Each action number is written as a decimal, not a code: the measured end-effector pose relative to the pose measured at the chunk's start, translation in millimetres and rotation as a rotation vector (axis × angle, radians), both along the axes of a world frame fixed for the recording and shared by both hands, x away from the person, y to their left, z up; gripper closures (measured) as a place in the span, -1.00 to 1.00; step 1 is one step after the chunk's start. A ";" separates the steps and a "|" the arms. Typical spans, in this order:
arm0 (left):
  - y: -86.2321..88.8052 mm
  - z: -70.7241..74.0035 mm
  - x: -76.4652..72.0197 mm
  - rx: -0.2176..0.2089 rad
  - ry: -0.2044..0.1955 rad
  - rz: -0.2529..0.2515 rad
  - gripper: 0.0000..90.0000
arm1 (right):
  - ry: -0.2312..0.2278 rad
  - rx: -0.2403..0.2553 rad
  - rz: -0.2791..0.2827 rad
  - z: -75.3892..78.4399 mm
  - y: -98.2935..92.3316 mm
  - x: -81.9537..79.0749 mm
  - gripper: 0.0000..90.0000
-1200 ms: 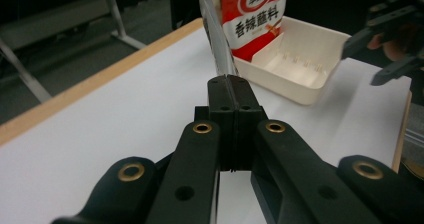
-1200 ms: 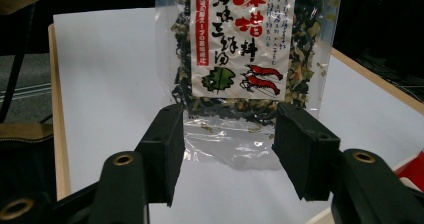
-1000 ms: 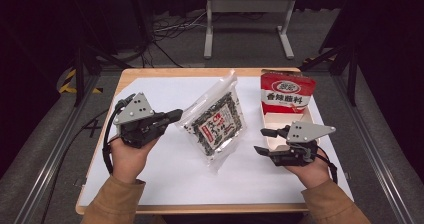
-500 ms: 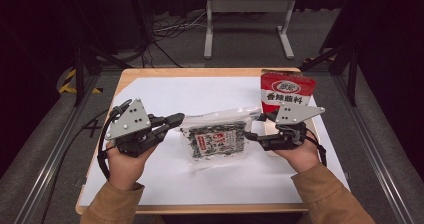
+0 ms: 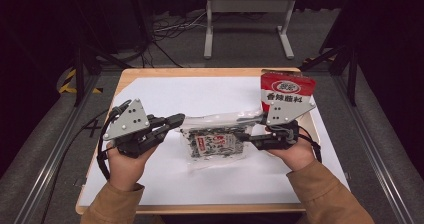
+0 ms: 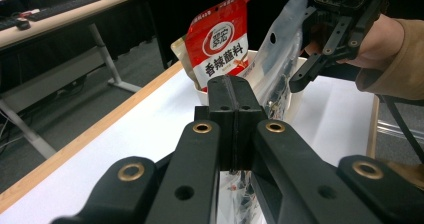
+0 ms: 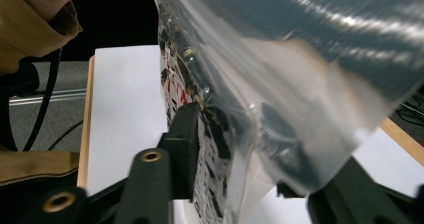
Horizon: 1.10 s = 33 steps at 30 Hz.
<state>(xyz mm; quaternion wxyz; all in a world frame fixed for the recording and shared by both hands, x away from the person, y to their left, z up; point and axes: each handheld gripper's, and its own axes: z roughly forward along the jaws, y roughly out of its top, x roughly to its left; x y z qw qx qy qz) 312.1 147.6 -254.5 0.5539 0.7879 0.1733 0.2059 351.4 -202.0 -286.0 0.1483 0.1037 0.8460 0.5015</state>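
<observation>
A clear plastic bag (image 5: 215, 144) of dark dried bits with a red-and-white label hangs stretched between my two grippers, above the white sheet. My left gripper (image 5: 179, 120) is shut on the bag's left corner; in the left gripper view its jaws (image 6: 232, 91) are pressed together, with the bag (image 6: 280, 59) rising beyond them. My right gripper (image 5: 245, 136) has just been closing on the bag's right end. In the right gripper view the bag (image 7: 280, 84) sits between the jaws of the right gripper (image 7: 245, 154), and the left pad presses its side.
A red pouch (image 5: 287, 91) with white lettering stands in a pale tub (image 6: 299, 79) at the table's right back. The white sheet (image 5: 165, 91) covers most of the wooden tabletop. Cables and a metal stand lie on the floor beyond the table.
The bag went from lying slanted on the sheet to hanging level between the grippers. My right gripper moved in from the right and up to the bag's end, and its jaws closed around it.
</observation>
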 end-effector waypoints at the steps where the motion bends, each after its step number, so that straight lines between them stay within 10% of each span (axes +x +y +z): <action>1: 0.6 0.1 0.4 0.000 0.003 -0.001 1.00 | 0.007 -0.002 0.010 0.9 0.8 0.1 0.40; 11: 10.2 -1.9 7.0 -0.061 0.027 -0.038 0.94 | 0.057 -0.014 0.108 9.2 2.0 -5.4 0.71; 18: 19.1 0.6 4.5 -0.089 0.000 -0.047 0.33 | 0.054 0.005 0.103 17.8 -8.4 -7.3 0.71; 23: 24.7 -1.5 12.8 -0.098 0.066 -0.092 -0.08 | 0.050 0.019 0.069 26.0 -22.2 -7.1 0.72; 33: 22.7 -13.1 23.6 -0.042 0.108 -0.049 -0.43 | 0.033 0.056 0.015 46.4 -48.8 -7.4 0.71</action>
